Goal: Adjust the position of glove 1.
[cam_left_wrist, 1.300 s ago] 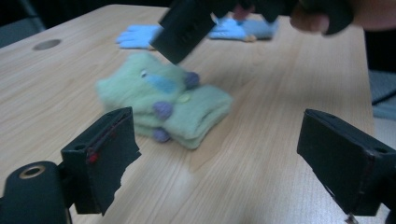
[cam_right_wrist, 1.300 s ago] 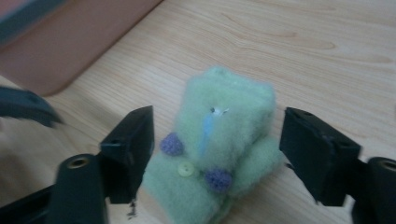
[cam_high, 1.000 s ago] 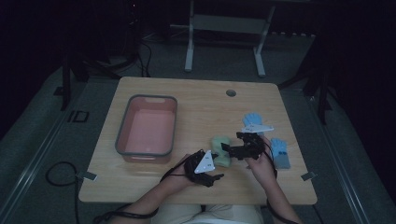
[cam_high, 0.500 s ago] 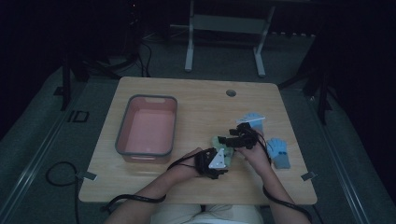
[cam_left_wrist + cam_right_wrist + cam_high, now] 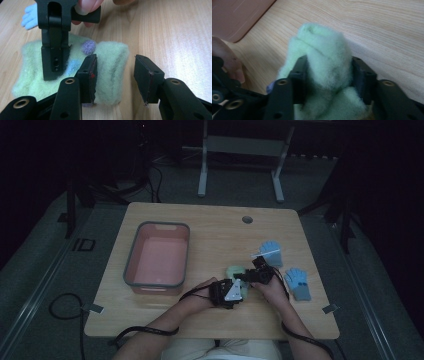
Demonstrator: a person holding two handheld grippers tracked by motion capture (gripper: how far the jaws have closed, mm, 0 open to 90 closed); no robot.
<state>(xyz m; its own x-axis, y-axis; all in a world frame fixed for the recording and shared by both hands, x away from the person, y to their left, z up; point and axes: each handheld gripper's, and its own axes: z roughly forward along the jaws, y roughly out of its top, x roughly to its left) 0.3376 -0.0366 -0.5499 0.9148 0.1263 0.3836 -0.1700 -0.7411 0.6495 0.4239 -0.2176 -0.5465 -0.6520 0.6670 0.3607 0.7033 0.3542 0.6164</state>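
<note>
Green fuzzy sock (image 5: 235,271) lies on the table (image 5: 210,235) at 3 o'clock of the pink bin (image 5: 156,256). Your right gripper (image 5: 327,75) has just closed and pinches a fold; your left gripper (image 5: 115,77), closing, straddles its edge ungripped. Next, clamp left and lift together.

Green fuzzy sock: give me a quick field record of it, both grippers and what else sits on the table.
item: green fuzzy sock, bunched on the wooden table, with a purple spot and a pale blue patch
right gripper: jaws have just been closing; pads press a raised fold of the sock
left gripper: jaws have just been closing; one jaw lies over the sock, its edge sits in the gap, no squeeze yet
pink bin: to the left of the sock, nothing seen inside
blue socks: two, to the right of the grippers, apart from the green one
</note>
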